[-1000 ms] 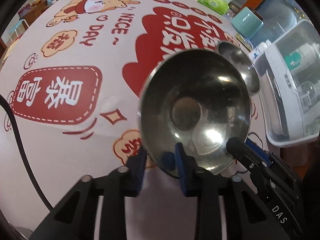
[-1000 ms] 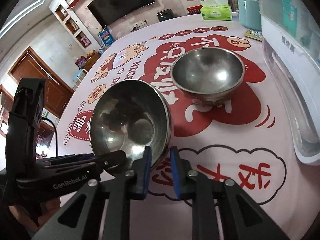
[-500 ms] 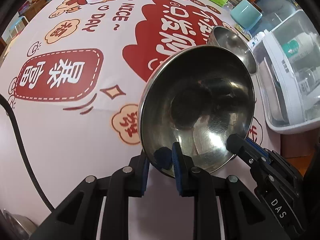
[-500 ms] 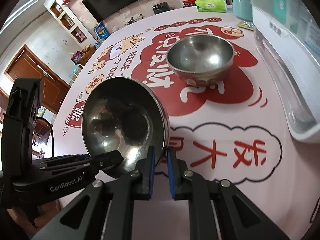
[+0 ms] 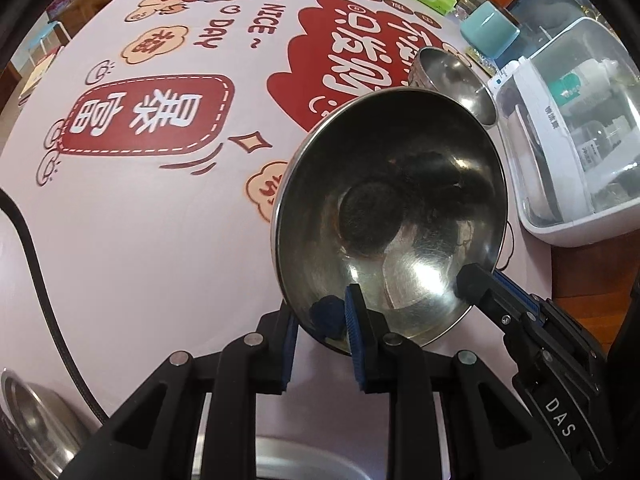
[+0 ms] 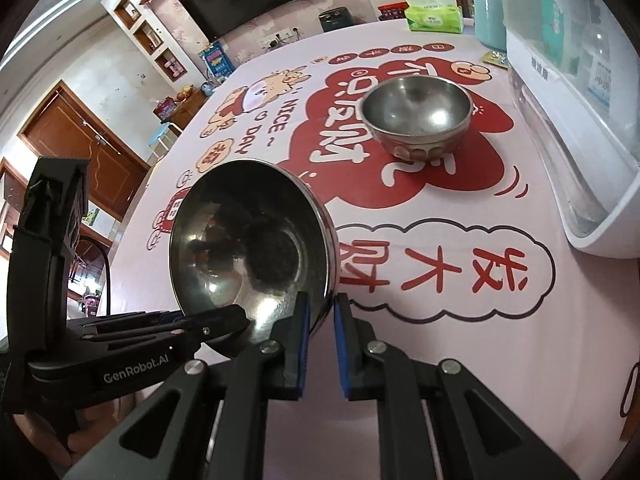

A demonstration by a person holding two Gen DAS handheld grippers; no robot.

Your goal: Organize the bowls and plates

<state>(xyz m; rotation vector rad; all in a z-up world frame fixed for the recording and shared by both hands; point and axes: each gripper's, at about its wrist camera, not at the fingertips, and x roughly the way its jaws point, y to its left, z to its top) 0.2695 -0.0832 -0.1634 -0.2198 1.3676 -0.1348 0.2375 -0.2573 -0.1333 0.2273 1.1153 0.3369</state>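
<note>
A steel bowl (image 5: 392, 216) is held above the table, tilted, its inside facing me. My left gripper (image 5: 320, 320) is shut on its near rim. My right gripper (image 6: 320, 312) is shut on the same bowl (image 6: 248, 248) at its rim, and it shows in the left wrist view (image 5: 476, 284) at the bowl's lower right. A second steel bowl (image 6: 416, 116) stands upright on the tablecloth, far right; it also shows in the left wrist view (image 5: 452, 76) behind the held bowl.
A white and clear plastic dish cabinet (image 6: 568, 120) stands along the right edge of the table (image 5: 140, 220). A teal container (image 5: 488, 28) and a green tissue pack (image 6: 432, 14) sit at the far side. Steel ware (image 5: 36, 420) lies at the near left edge with a black cable (image 5: 36, 248).
The held bowl has risen and drawn back toward me, away from the standing bowl. Both grippers kept their hold on its rim.
</note>
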